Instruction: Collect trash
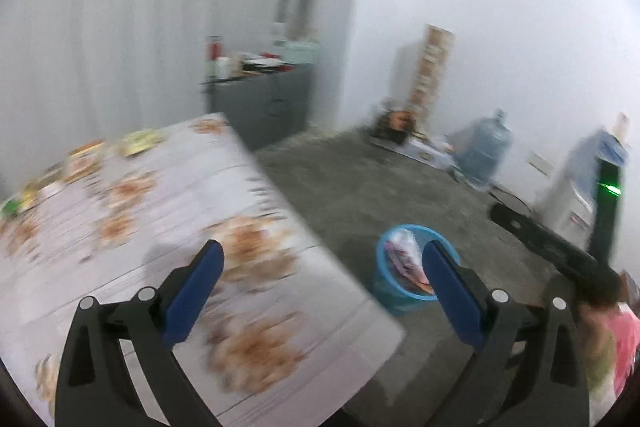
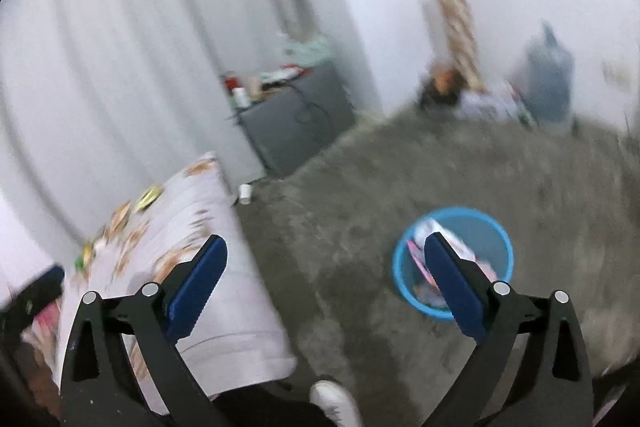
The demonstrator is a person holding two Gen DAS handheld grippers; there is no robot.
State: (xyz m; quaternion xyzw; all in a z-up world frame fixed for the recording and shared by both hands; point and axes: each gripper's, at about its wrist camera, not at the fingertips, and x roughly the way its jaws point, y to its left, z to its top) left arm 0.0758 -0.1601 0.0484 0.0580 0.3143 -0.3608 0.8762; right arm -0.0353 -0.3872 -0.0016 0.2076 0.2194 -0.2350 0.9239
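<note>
With both grippers (image 1: pixel 322 259) (image 2: pixel 326 255) wide and empty, swing left from bin (image 2: pixel 486 227) toward wrappers (image 1: pixel 138 141) far up table (image 1: pixel 280 211), slowing before closing.

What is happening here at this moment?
A person is collecting trash with a pair of tongs in each hand. Both the left tongs and the right tongs are open and empty. The blue bin on the floor already holds wrappers. More litter lies on the table.
</note>
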